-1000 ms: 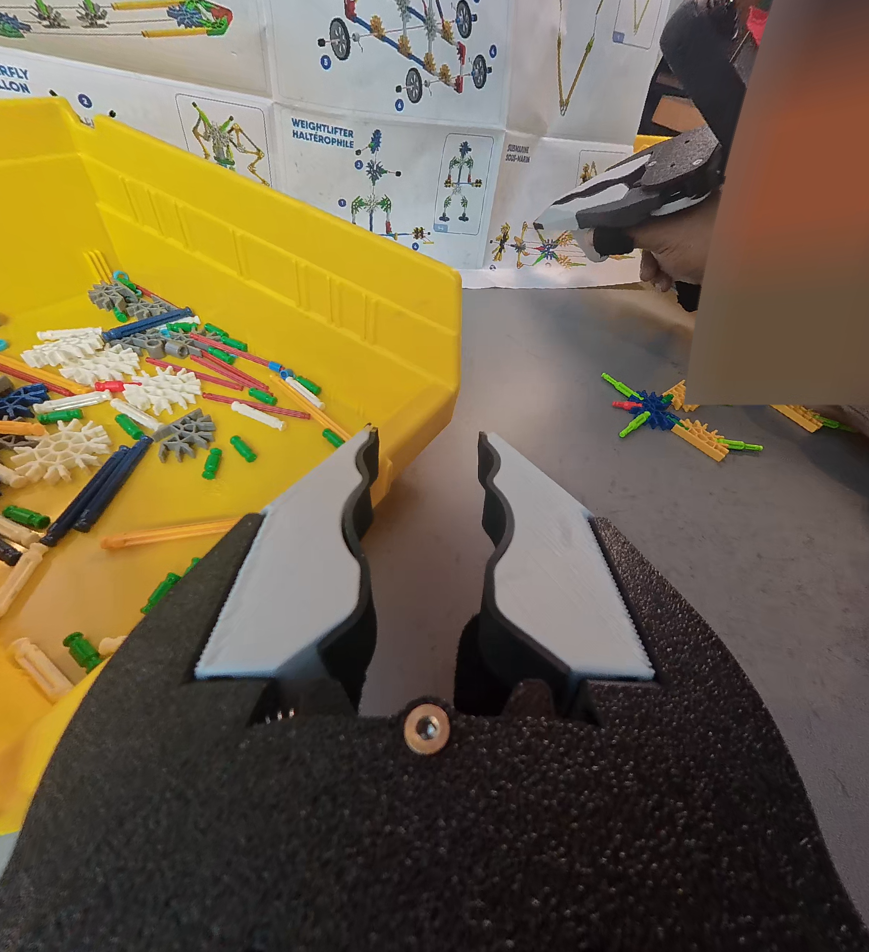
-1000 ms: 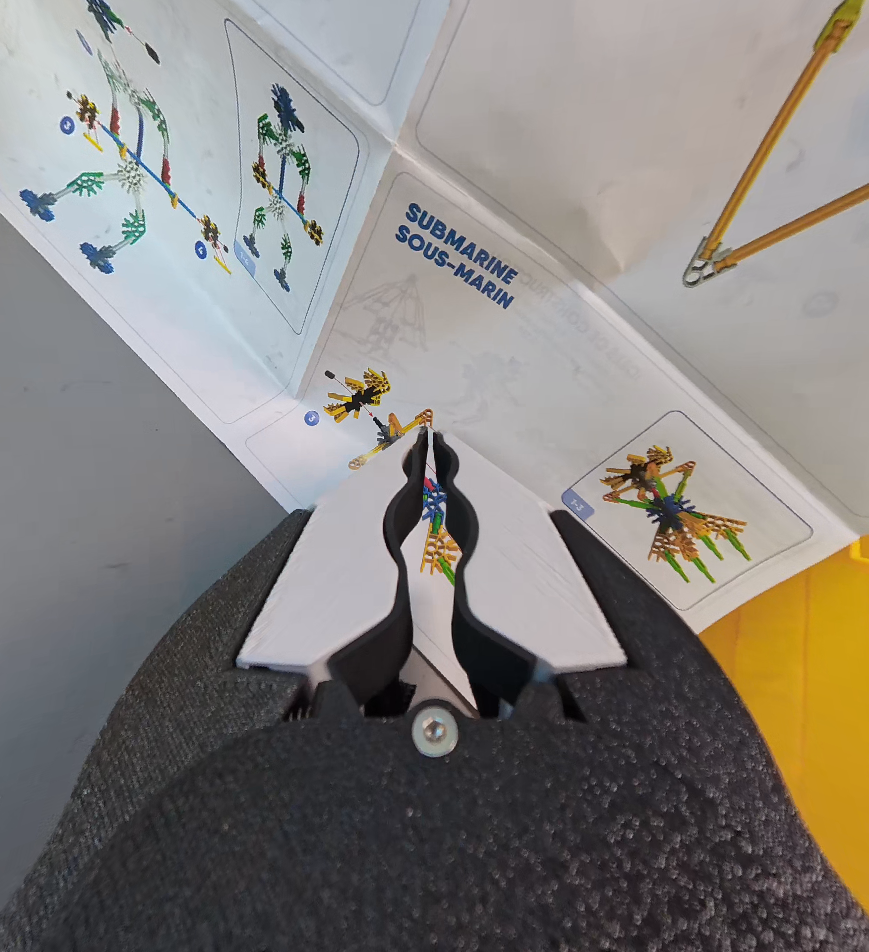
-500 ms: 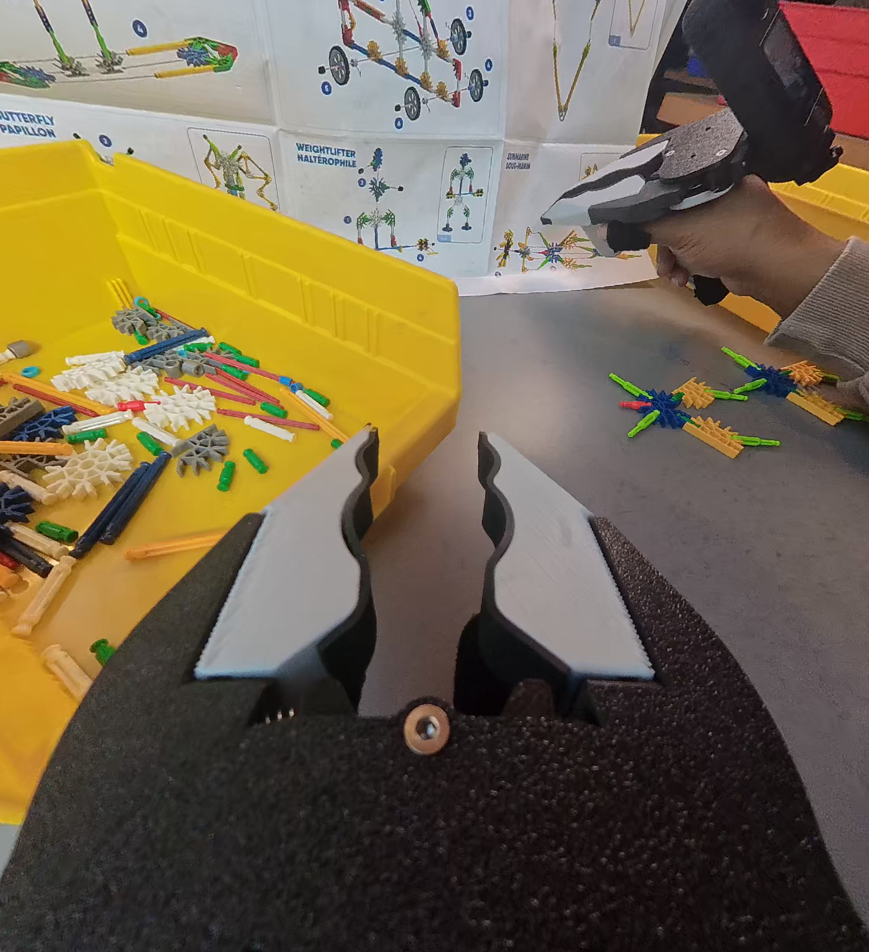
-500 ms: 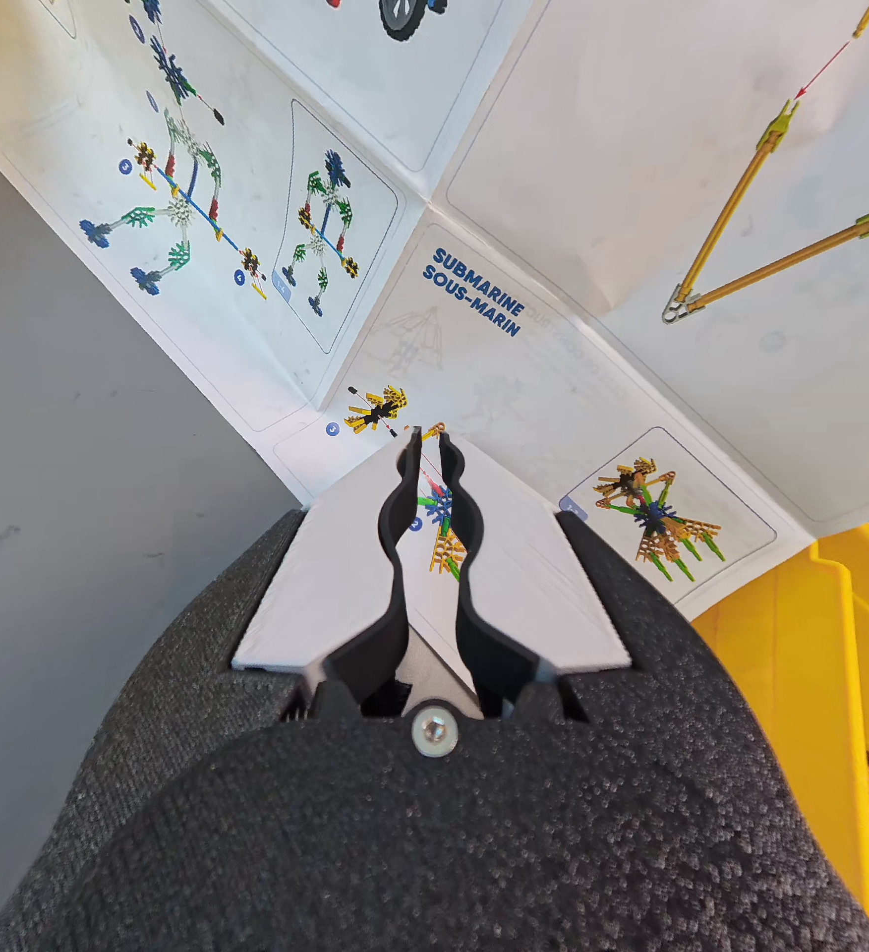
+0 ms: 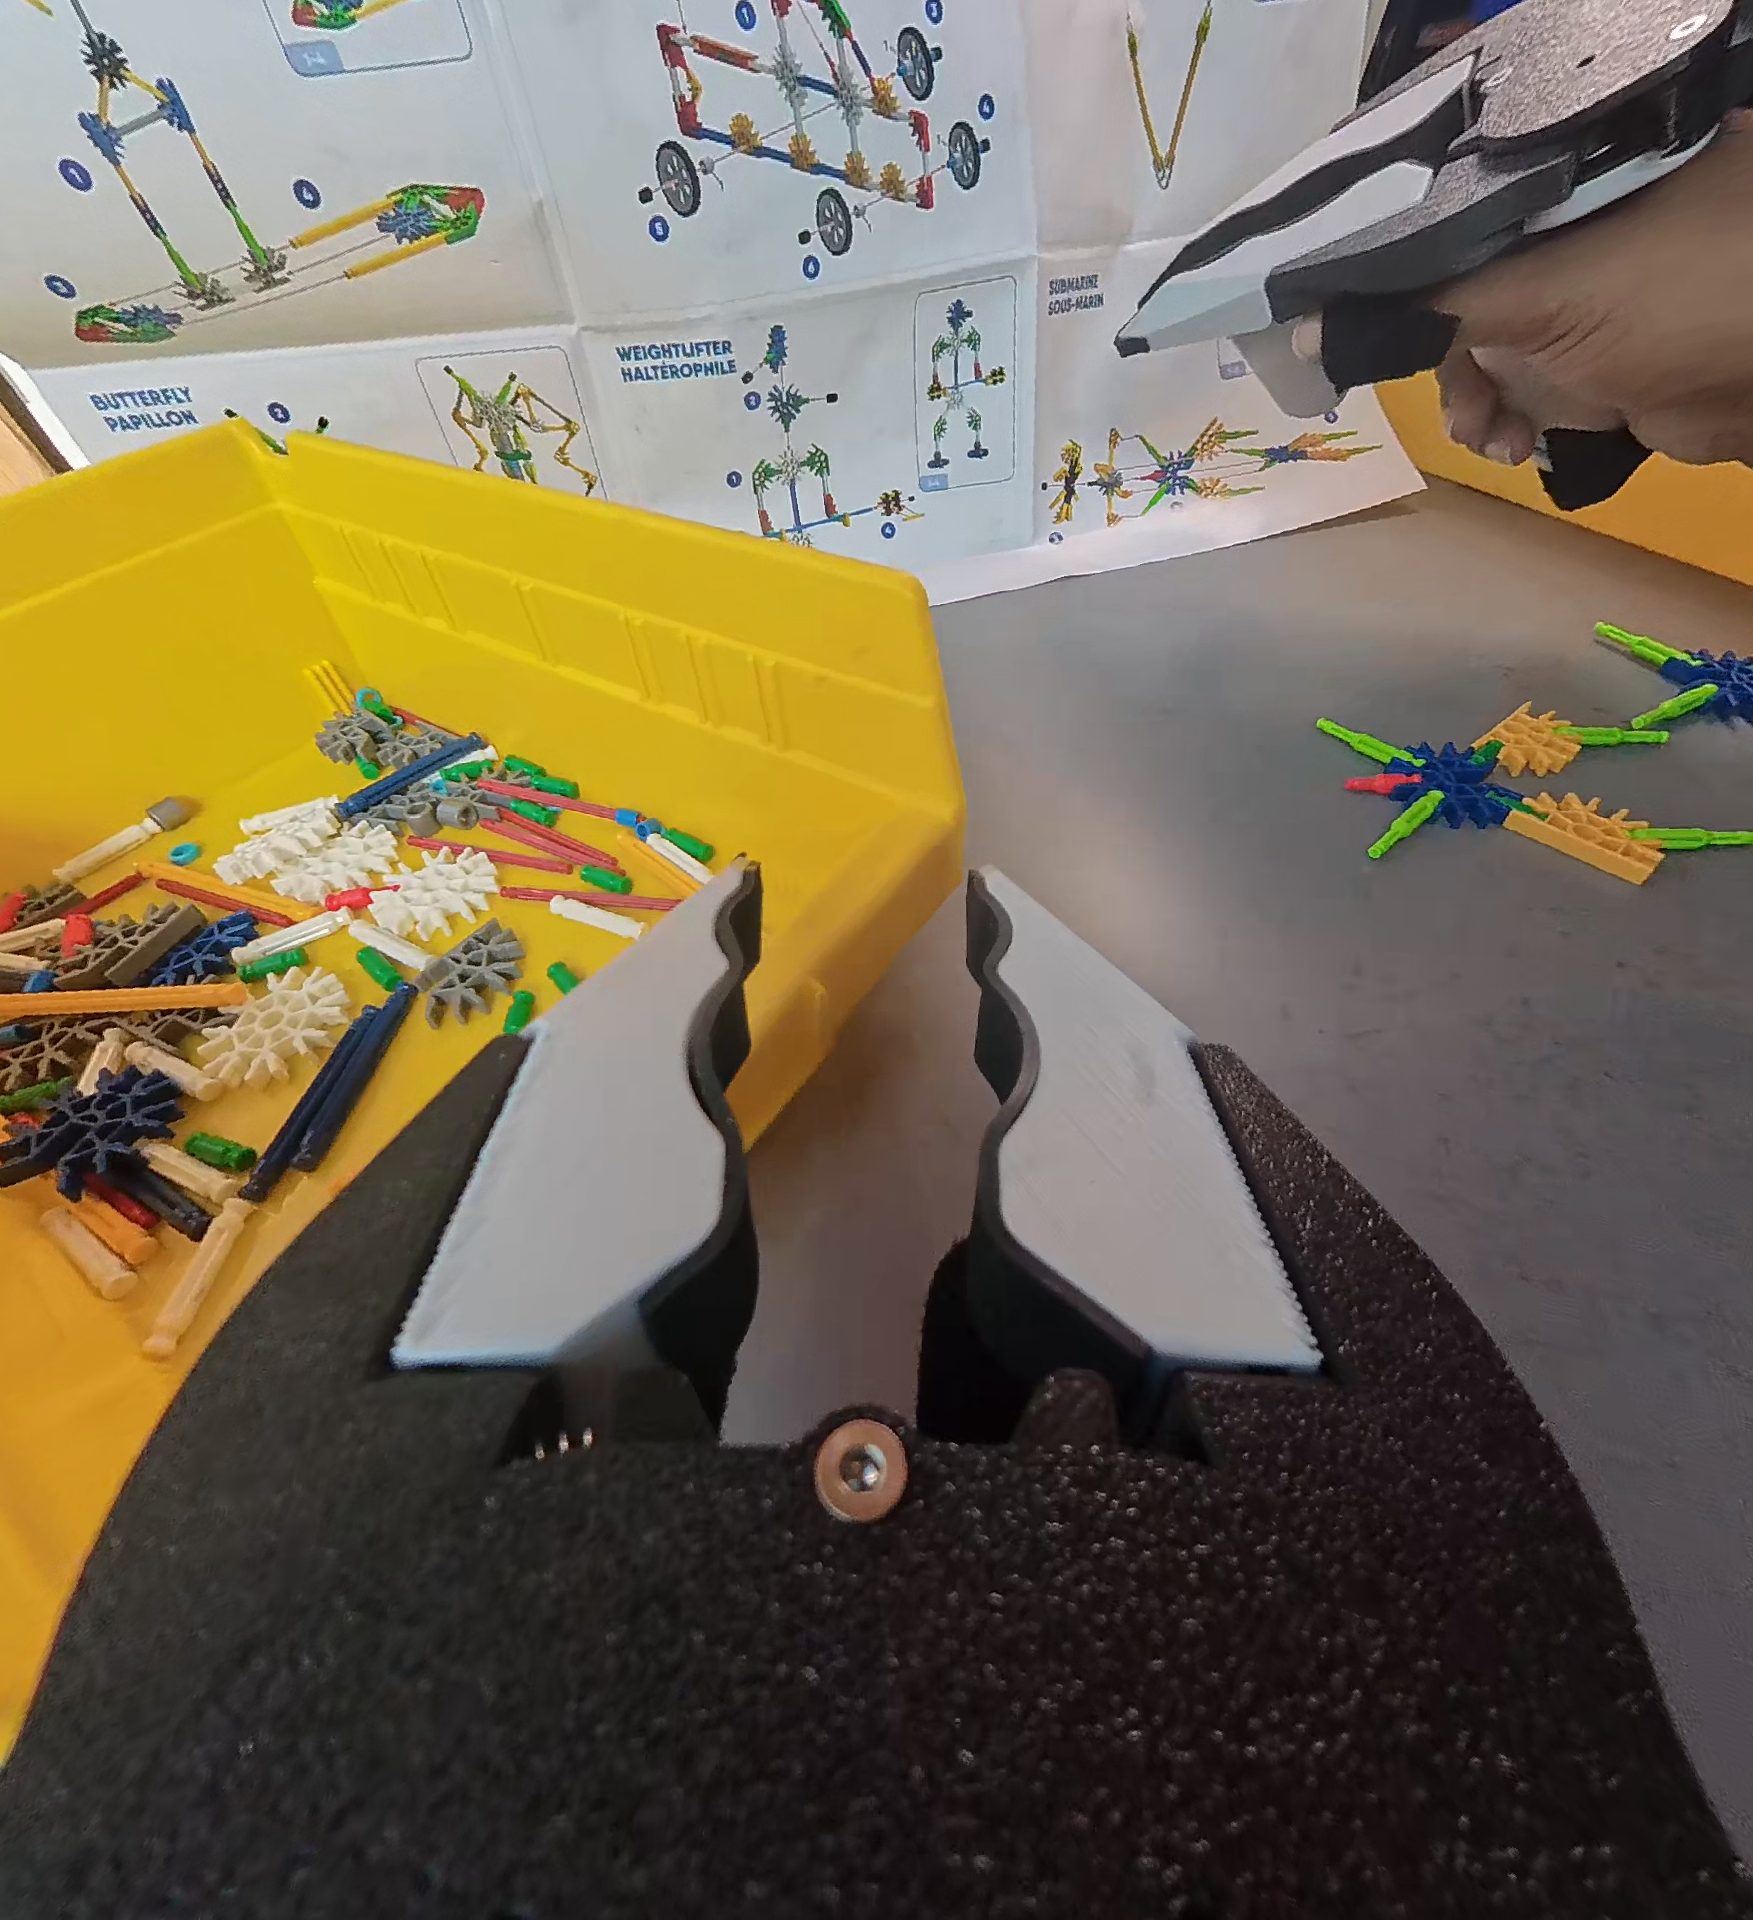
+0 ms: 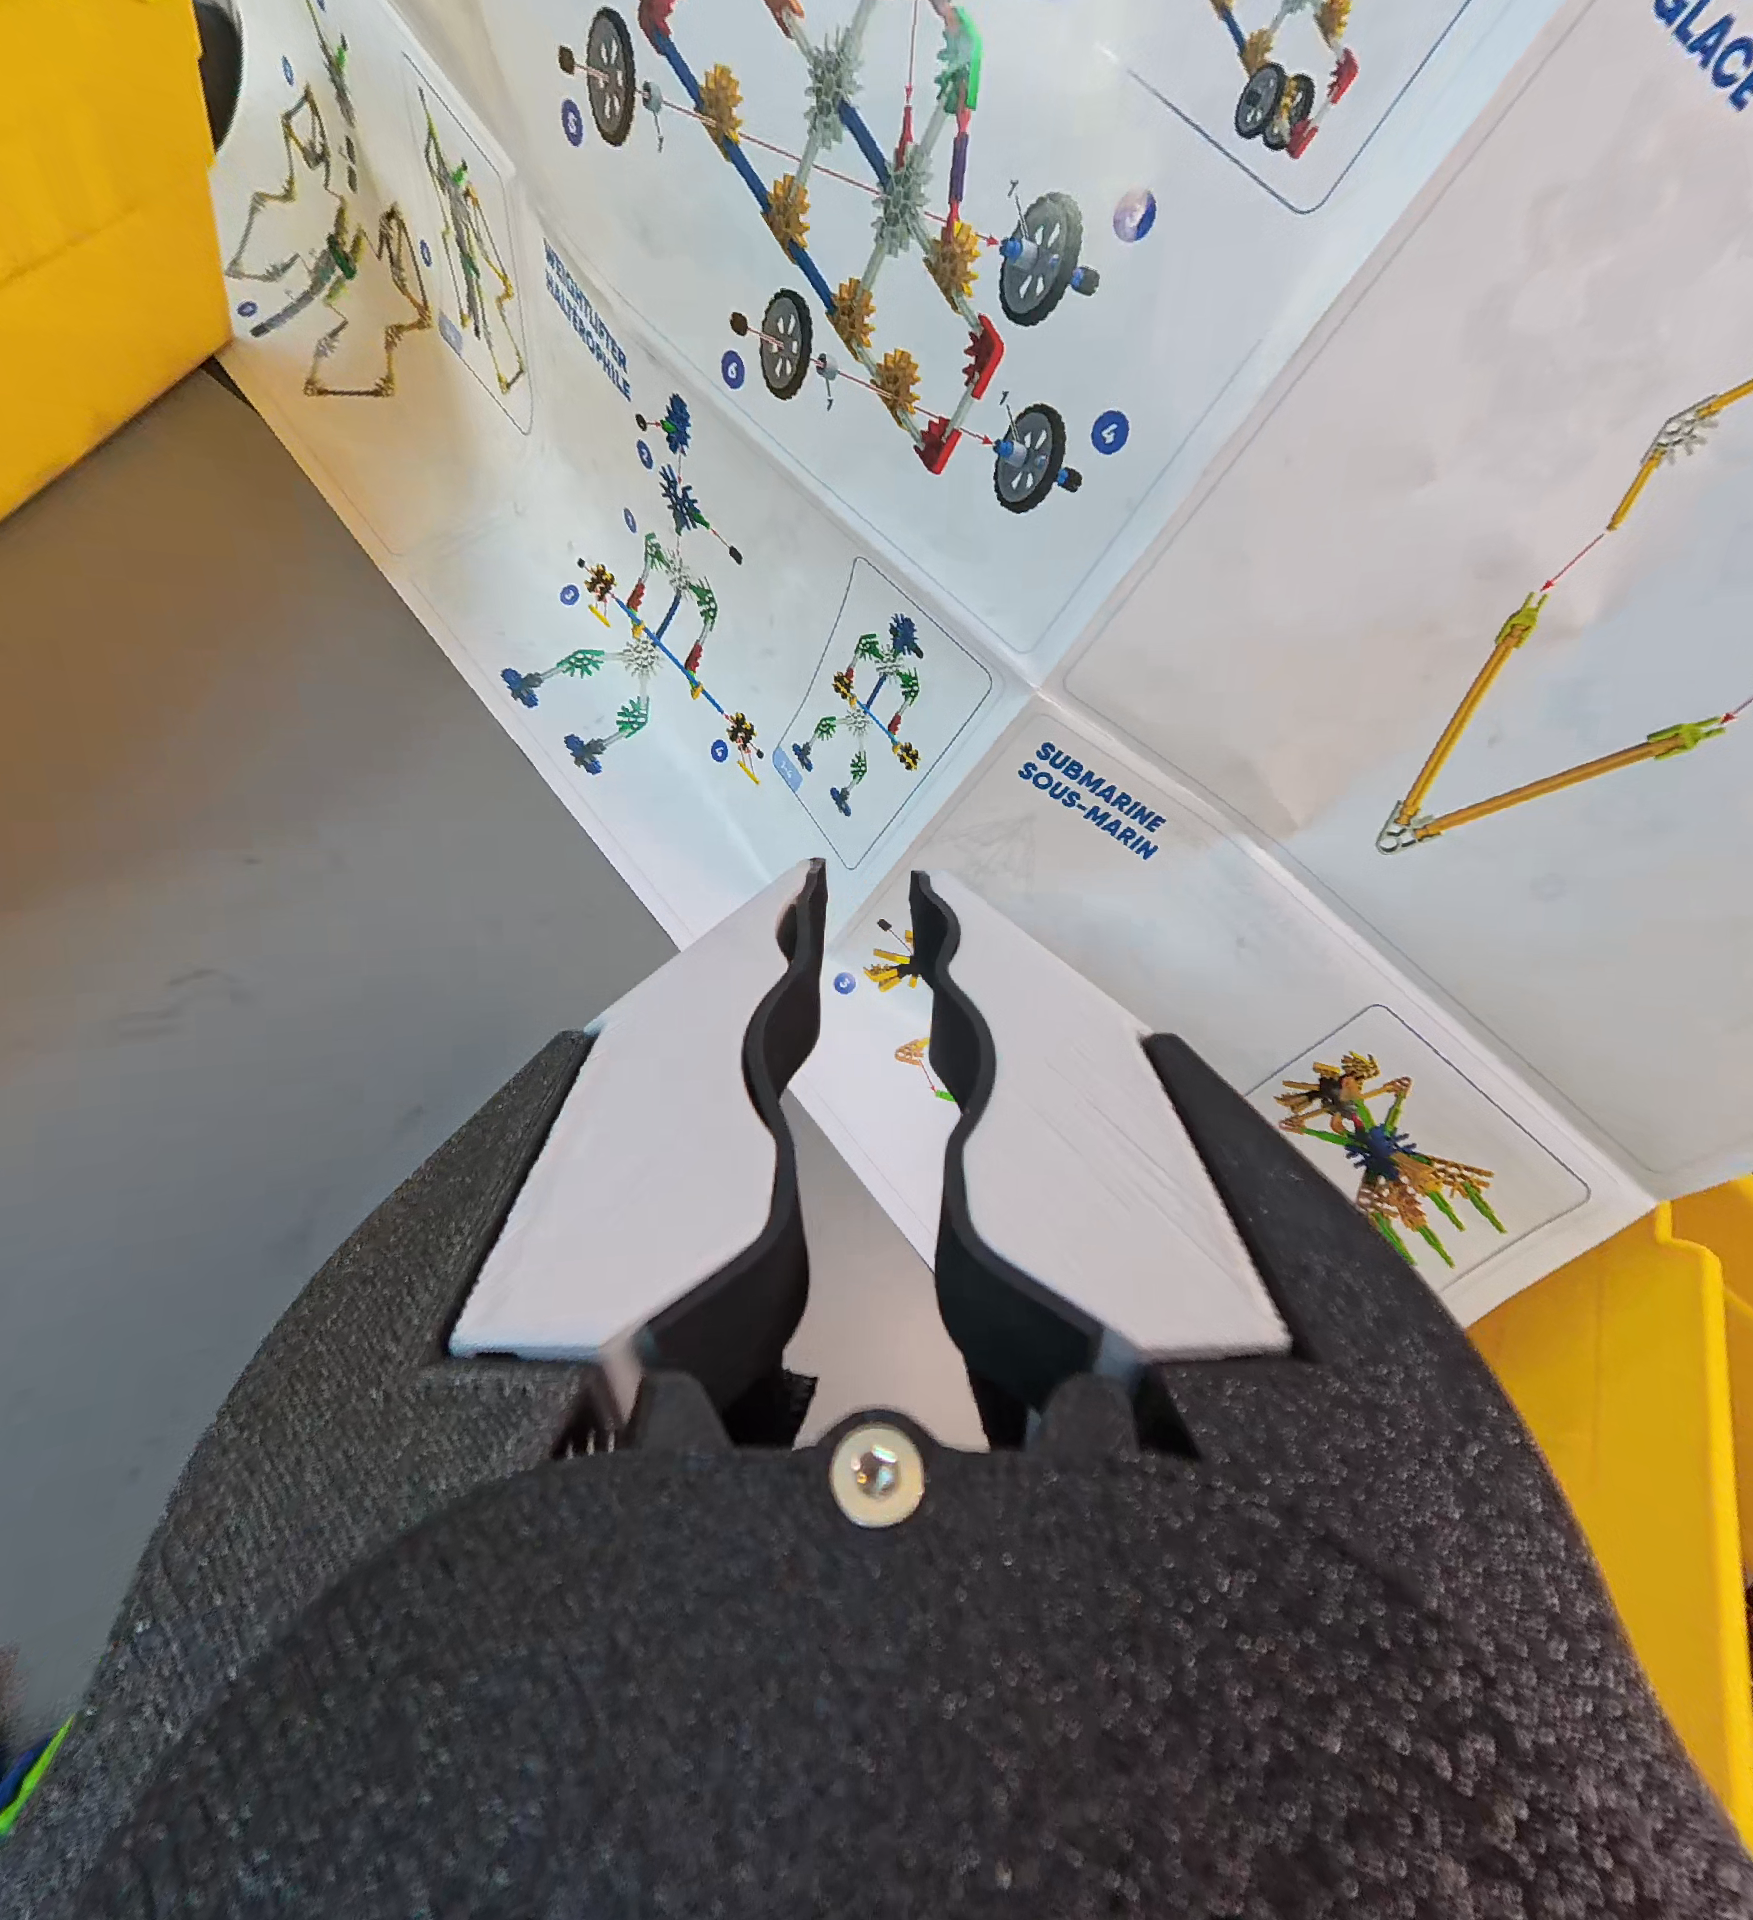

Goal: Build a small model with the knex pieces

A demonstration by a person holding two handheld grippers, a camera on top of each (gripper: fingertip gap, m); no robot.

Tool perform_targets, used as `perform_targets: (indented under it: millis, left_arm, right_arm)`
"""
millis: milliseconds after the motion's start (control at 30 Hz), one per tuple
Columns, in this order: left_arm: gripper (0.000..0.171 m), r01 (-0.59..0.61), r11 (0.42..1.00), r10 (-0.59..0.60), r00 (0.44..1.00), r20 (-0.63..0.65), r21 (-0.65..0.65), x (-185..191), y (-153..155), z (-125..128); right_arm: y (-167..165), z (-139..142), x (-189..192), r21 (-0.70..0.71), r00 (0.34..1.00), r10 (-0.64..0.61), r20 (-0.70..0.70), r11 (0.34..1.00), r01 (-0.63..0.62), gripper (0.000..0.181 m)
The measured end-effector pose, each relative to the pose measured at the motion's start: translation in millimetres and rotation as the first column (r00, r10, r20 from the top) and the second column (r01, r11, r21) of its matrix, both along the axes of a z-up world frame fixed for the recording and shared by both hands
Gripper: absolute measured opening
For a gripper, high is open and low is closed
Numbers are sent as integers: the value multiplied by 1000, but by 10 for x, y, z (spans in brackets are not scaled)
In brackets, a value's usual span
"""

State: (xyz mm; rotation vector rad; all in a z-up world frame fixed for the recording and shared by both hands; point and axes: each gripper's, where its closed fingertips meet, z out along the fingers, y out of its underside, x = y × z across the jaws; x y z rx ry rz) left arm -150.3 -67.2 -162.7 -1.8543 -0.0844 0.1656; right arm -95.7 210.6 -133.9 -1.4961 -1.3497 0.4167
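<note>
Hovering parted and empty over the bin's (image 5: 643, 665) rim, the left tool (image 5: 861, 894) faces loose rods, while the right tool (image 6: 867, 883), slightly parted, seemingly empty, points at the sheet (image 6: 1267, 582).

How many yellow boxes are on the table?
2. The big yellow box holding toy pieces sits left of the left gripper. The second yellow box peeks out behind the hand, far right. More may be hidden.

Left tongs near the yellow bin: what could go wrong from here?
1. The open left tongs hang over the yellow bin rim; lowering might knock it and shake the loose pieces.
2. The right tongs point at the instruction sheet and could crease it.
</note>
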Motion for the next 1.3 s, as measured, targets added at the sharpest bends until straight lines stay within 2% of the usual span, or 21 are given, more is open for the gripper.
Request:
perform_targets:
  millis: [133,200,233,300,333,400,467,567,667,733,833,933,1033,1300]
  left_arm:
    - [39,-21,1000,21,999,-30,-7,-34,-1,-6]
    - [39,-31,999,31,999,-41,-5,-45,-10,8]
    - [39,-34,999,34,999,-37,1,-41,-16,26]
    - [39,-33,999,33,999,-5,20,-16,-30,73]
    - [39,-32,999,31,999,22,28,-3,-36,96]
    - [39,-35,998,31,996,83,47,12,-50,148]
    - [39,-34,996,22,988,150,78,19,-76,209]
    - [39,-35,995,11,972,234,97,-12,-107,219]
    - [40,-30,995,11,978,206,91,-13,-113,222]
    - [40,-15,996,1,985,170,84,38,-101,226]
    - [40,-5,997,-4,993,116,78,87,-103,239]
    - [40,-3,998,-3,997,78,70,99,-112,234]
    - [40,-1,998,-4,998,68,65,98,-108,225]
    - [40,14,999,-17,998,68,47,127,-82,178]
  right_arm:
    - [-137,55,-41,-13,999,39,-18,999,-39,19]
    - [-233,248,-29,1,996,77,-42,997,-77,22]
    - [-253,438,23,19,994,94,-62,996,-93,22]
    - [-199,931,290,27,986,118,-114,993,-116,13]
    - [-128,1111,504,-19,985,127,-120,991,-130,11]
    - [230,1253,1043,-111,995,63,-72,991,-70,11]
    - [808,1091,1600,-136,995,-71,71,987,81,8]
    - [1420,313,2342,-290,899,-160,407,911,293,9]
    - [1533,-351,2714,-389,815,-152,559,820,420,10]
    - [1556,-586,2769,-391,793,-168,586,798,458,11]
    - [1636,-725,2705,-422,808,-211,551,764,488,13]
    - [1622,-843,2656,-480,816,-194,545,725,493,13]
    - [1669,-873,2664,-456,802,-213,558,728,511,12]
    - [1639,-882,2626,-464,817,-187,545,745,480,6]
